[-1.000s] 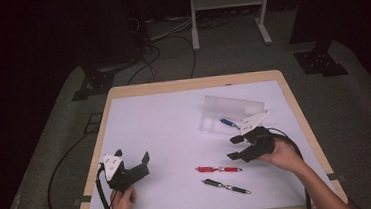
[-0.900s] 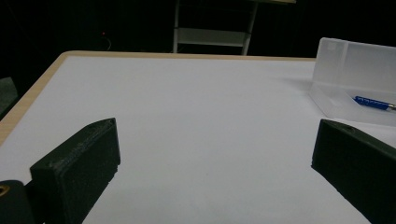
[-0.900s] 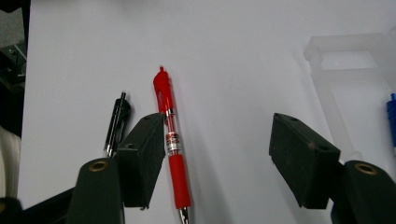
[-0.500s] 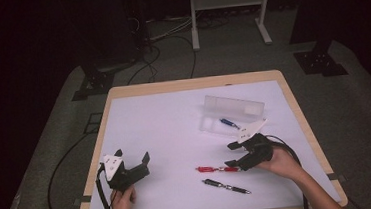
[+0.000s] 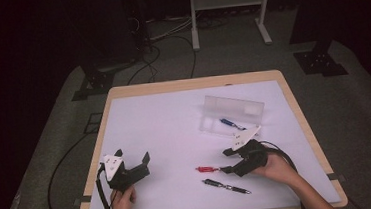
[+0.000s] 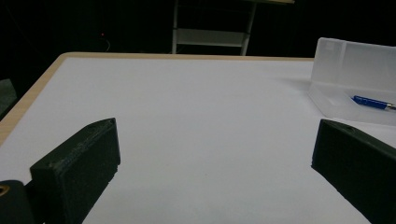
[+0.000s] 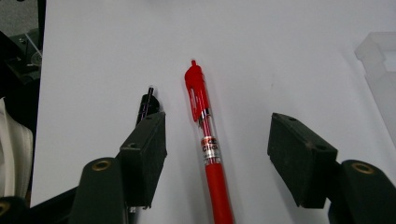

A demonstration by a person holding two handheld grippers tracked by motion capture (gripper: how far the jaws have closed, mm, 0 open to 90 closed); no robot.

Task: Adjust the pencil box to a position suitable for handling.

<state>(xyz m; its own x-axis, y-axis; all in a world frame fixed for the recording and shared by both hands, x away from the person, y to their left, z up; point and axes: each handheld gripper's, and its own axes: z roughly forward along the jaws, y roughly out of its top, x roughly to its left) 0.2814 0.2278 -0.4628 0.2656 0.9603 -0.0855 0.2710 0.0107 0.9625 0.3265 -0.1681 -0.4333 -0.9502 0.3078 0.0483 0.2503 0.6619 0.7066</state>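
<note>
Black pen [image 7: 148,103] behind hand-held gripper jaw

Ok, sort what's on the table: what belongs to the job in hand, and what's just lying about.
In the job:
- red pen, lying between the open jaws of the right gripper, not yet pinched
- clear plastic box, open, already holding a blue pen
- black pen, loose on the table, likely next

Lying about:
- left gripper, open and idle on the white table
</note>
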